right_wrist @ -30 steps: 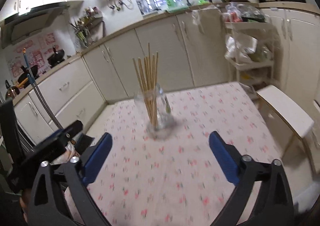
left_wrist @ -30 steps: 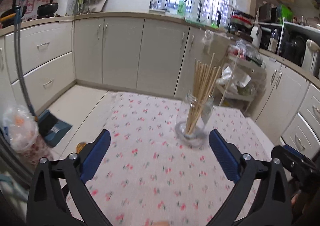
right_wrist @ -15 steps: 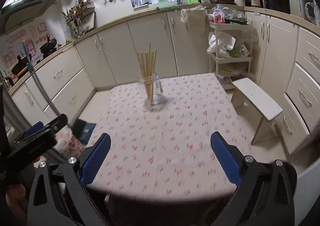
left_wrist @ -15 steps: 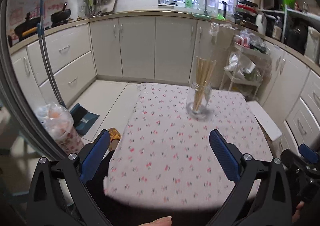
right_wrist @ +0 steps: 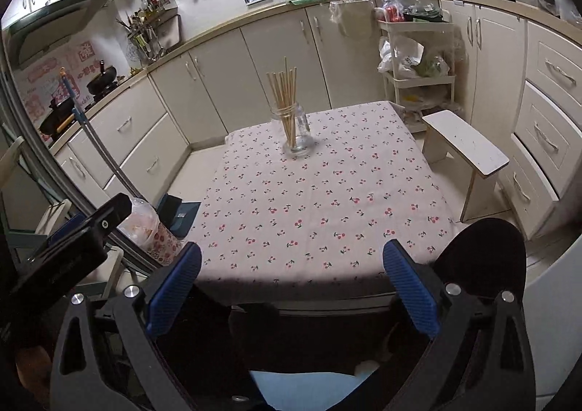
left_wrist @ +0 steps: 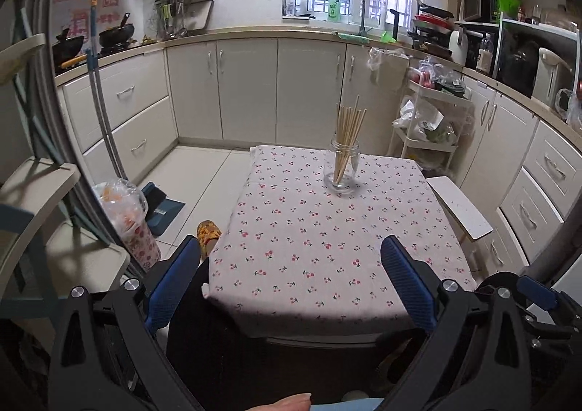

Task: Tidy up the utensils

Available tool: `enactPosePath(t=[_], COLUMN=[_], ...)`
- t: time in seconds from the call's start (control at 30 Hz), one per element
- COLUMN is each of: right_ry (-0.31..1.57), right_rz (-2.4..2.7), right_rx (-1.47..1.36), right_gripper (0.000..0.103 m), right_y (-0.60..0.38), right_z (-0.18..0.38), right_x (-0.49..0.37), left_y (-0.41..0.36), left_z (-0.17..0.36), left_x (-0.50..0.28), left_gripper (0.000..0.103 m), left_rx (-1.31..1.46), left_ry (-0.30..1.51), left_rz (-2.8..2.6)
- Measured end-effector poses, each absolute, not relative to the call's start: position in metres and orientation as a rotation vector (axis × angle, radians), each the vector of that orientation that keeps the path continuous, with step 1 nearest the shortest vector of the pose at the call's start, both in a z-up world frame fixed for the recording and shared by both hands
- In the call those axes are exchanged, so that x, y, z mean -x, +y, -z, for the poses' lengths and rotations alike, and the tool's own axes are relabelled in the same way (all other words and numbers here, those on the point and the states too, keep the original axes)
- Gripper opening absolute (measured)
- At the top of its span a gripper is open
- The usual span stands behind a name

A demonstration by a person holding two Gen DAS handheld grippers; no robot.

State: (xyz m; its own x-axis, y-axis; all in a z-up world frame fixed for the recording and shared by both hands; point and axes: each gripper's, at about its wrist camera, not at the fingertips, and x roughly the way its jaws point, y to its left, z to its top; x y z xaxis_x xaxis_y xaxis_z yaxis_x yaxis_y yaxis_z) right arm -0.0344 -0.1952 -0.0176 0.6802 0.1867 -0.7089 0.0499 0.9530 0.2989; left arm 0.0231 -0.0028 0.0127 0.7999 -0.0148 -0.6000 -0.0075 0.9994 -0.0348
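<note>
A clear glass jar (left_wrist: 342, 169) stands upright on the far half of the table with the cherry-print cloth (left_wrist: 309, 247), and holds several wooden chopsticks (left_wrist: 348, 130). The jar also shows in the right wrist view (right_wrist: 297, 134) with its chopsticks (right_wrist: 284, 98). My left gripper (left_wrist: 291, 280) is open and empty, held back off the near table edge. My right gripper (right_wrist: 291, 283) is open and empty, also back off the near edge. The left gripper's body shows at the left of the right wrist view (right_wrist: 69, 243).
A white stool (right_wrist: 467, 150) stands right of the table. A wire cart with bags (left_wrist: 429, 119) is behind it. Cabinets (left_wrist: 254, 90) run around the room. A plastic-bagged bin (left_wrist: 127, 218) and a dustpan (left_wrist: 163, 209) sit on the floor at the left.
Both grippers have pulled back and up from over the table to behind its near edge. The jar with chopsticks now looks smaller and farther. Both stay open and empty.
</note>
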Motion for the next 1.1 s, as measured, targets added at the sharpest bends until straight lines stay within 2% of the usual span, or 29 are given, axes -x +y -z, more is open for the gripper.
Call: enactPosePath(t=[1.1], right_ry=[0.730], right_rz=[-0.081], right_rx=[-0.271], right_gripper=[0.096], right_y=[-0.192], right_z=[-0.008], right_x=[0.056], left_y=[-0.009], left_z=[-0.037], left_x=[-0.008], left_gripper=[0.095], left_rx=[0.027], left_ry=[0.607], left_rz=[0.022])
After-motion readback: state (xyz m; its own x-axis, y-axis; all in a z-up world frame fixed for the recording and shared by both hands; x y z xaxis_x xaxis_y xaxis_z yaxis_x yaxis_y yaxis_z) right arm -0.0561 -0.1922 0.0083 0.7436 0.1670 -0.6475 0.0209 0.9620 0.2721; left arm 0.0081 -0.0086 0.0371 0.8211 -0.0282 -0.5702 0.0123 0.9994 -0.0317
